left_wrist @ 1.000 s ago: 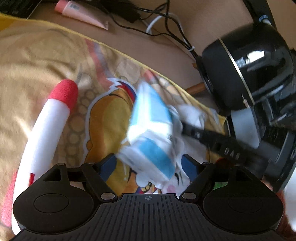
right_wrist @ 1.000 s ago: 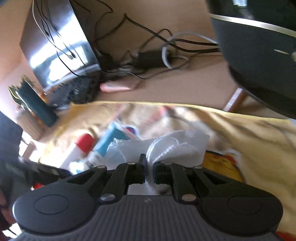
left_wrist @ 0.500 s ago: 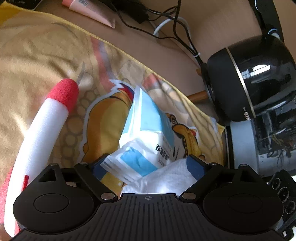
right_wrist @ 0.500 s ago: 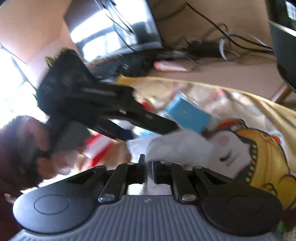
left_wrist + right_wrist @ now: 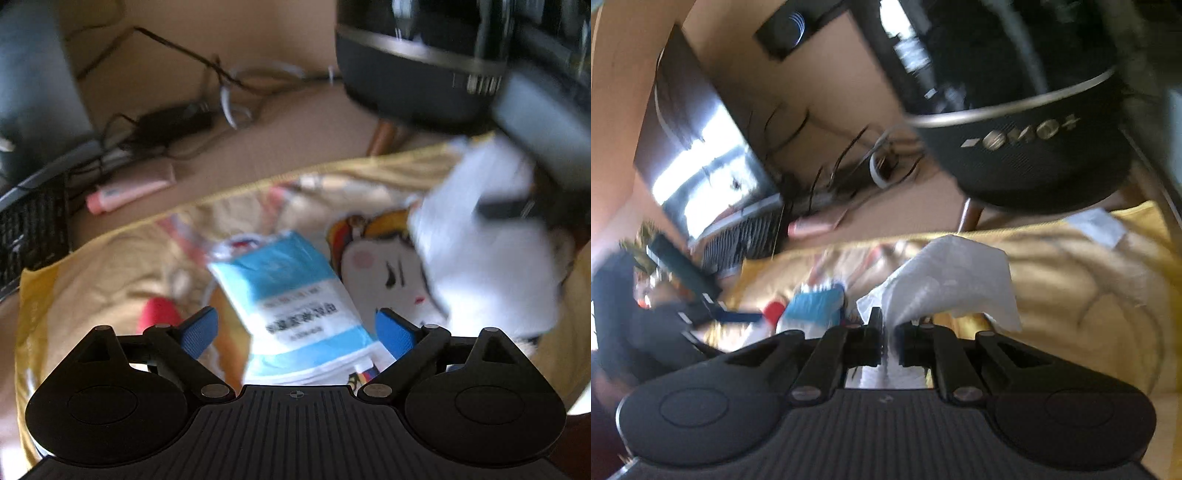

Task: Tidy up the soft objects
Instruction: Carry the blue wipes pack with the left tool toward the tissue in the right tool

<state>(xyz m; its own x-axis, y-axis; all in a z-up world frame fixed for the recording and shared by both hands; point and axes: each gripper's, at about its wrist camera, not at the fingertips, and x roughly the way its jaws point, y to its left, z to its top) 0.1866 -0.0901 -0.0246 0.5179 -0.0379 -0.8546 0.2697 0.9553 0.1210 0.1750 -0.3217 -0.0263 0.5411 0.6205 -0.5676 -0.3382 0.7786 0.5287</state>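
A home desk corner

Ahead of the grippers, a brown desk (image 5: 288, 122) carries a tangle of cables (image 5: 207, 110), a keyboard (image 5: 746, 236), a monitor (image 5: 701, 158), a round black speaker (image 5: 1027, 147) and a pink tube (image 5: 129, 192); a yellow cartoon-print cloth (image 5: 110, 266) covers the near part.

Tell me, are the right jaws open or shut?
Shut: the right gripper pinches the white tissue, which sticks up between its closed jaws.

Both views are showing heavy motion blur. Only the gripper bodies at the bottom are staying sharp. Daylight is glaring off the monitor (image 5: 713, 166) in the right view, washing out the far left edge. The speaker (image 5: 424, 66) is smearing and carrying soft highlights. Fisheye distortion is bending the cloth (image 5: 110, 266) edge. The tissue (image 5: 953, 280) is reading overexposed.
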